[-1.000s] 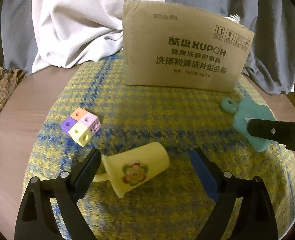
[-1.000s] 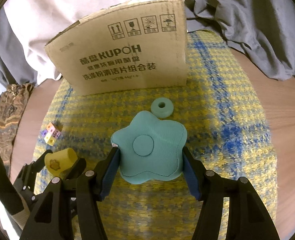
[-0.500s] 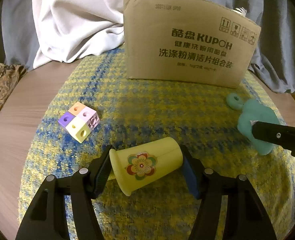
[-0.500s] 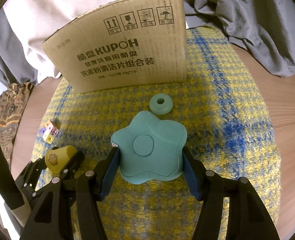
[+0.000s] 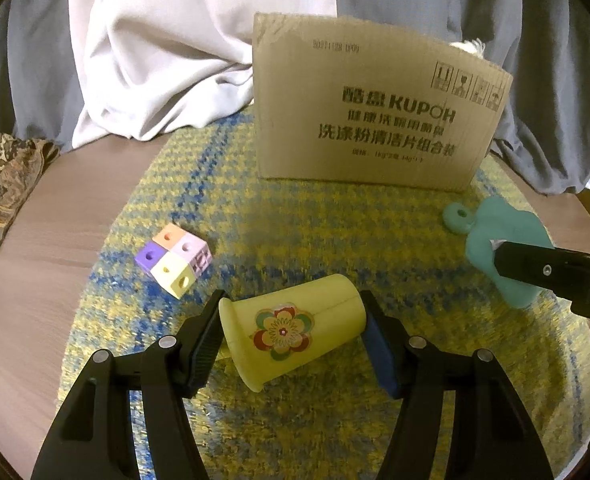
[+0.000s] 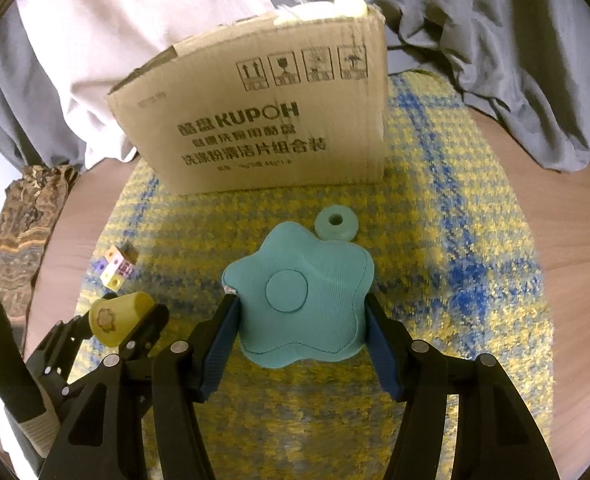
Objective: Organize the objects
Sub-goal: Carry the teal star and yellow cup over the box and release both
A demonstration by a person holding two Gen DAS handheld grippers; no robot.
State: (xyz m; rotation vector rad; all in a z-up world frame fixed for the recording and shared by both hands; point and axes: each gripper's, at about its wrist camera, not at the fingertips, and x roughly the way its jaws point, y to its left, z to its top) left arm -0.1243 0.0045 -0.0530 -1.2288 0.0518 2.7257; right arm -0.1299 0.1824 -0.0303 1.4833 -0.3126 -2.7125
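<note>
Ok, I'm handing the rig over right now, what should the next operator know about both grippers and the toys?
Left gripper: shut on the yellow cup, which lies on its side on the mat.
Right gripper: shut on the teal star cushion.
Loose on the mat: pastel cube block, teal ring.
Cardboard box stands at the mat's far edge; something white pokes above its rim.
Done: both grasps. Left: probably box these two, then the block and ring.

Matt cardboard box (image 5: 367,120), coarse woven mat (image 5: 295,232)
</note>
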